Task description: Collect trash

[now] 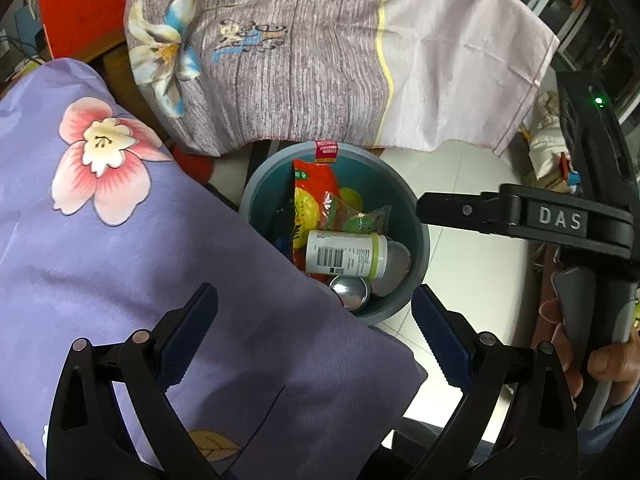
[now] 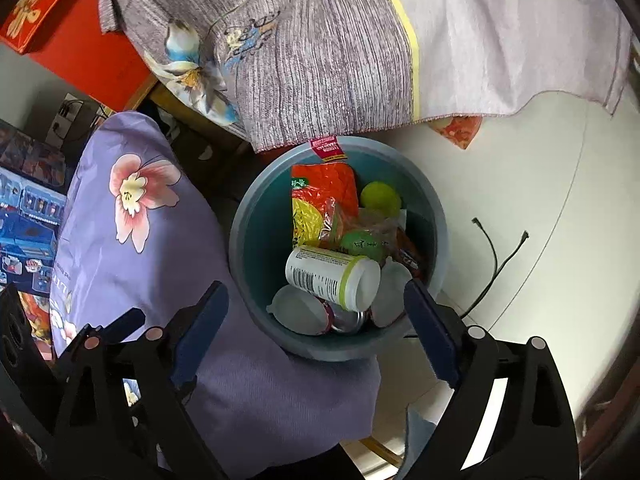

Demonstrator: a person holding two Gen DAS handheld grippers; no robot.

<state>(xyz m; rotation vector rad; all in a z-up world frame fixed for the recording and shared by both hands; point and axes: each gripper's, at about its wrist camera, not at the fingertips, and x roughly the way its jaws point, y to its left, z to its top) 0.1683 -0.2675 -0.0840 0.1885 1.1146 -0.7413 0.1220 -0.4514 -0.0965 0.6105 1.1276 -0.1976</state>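
Note:
A grey-blue trash bin [image 1: 420,240] [image 2: 256,216] stands on the white floor. It holds a white bottle with a green band [image 1: 344,256] [image 2: 332,276], a red and yellow snack wrapper [image 1: 312,196] [image 2: 320,196], a can [image 1: 350,292] and green balls [image 2: 380,198]. My left gripper [image 1: 314,336] is open and empty above the bin's near edge and the purple cloth. My right gripper [image 2: 316,332] is open and empty over the bin's near rim; its black body [image 1: 560,220] shows at the right in the left wrist view.
A purple floral cloth [image 1: 120,260] [image 2: 140,220] covers a surface left of the bin. A grey and pink floral sheet [image 1: 320,60] [image 2: 360,48] hangs behind it. A black cord [image 2: 496,264] lies on the floor at the right. Red boxes [image 2: 80,40] stand at the back left.

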